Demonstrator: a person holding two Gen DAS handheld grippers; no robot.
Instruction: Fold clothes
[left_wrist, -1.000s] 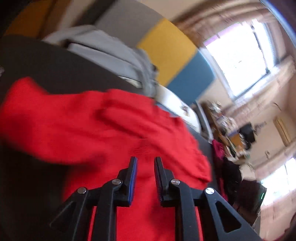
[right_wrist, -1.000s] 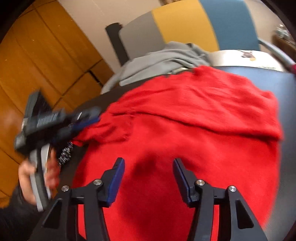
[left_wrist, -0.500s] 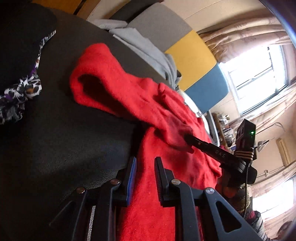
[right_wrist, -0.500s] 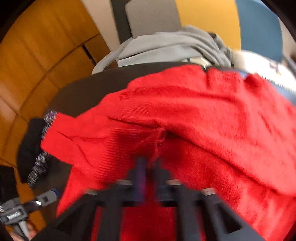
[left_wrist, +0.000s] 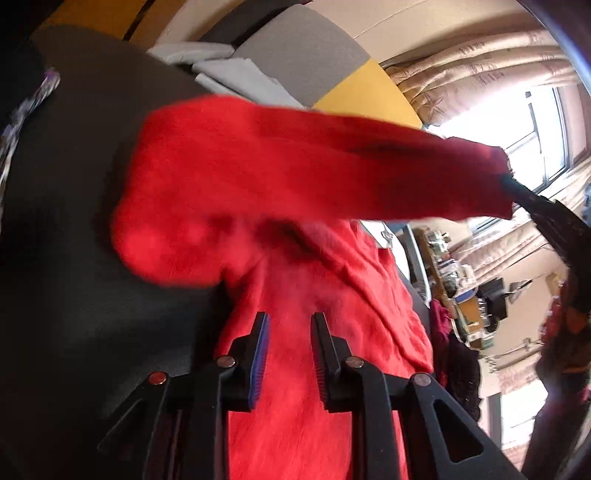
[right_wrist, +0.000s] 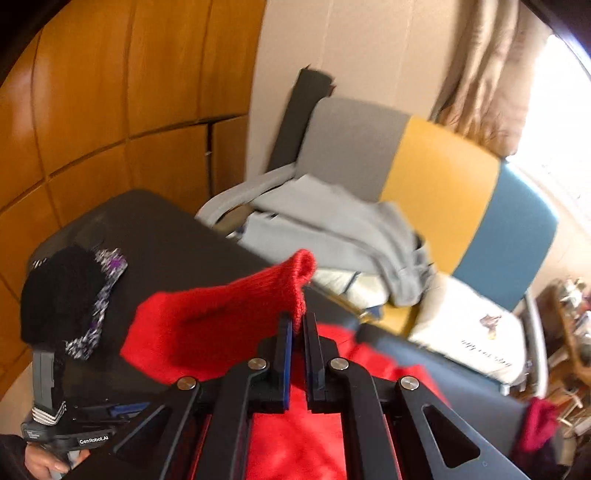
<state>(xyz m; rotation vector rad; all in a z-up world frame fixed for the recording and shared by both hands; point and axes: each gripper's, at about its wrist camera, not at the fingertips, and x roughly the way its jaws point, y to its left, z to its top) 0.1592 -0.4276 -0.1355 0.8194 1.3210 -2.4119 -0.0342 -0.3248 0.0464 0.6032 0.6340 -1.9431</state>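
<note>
A red knit sweater (left_wrist: 332, 295) lies on a dark table (left_wrist: 74, 258). My right gripper (right_wrist: 297, 321) is shut on the cuff of its red sleeve (right_wrist: 236, 314) and holds it lifted above the table; in the left wrist view the sleeve (left_wrist: 314, 173) stretches across to that gripper (left_wrist: 517, 188) at the right. My left gripper (left_wrist: 289, 325) hovers over the sweater body with its jaws a little apart and nothing between them. It also shows at the lower left of the right wrist view (right_wrist: 74, 432).
A grey, yellow and blue chair (right_wrist: 424, 173) stands behind the table with grey clothes (right_wrist: 340, 229) and a white cushion (right_wrist: 469, 328) on it. A black garment (right_wrist: 55, 291) on a patterned cloth (right_wrist: 99, 306) lies at the table's left. Wooden panels are at left, a window at right.
My right gripper has closed on the red sleeve's cuff and lifted it up and across. My left gripper has shifted over the sweater body and stays open.
</note>
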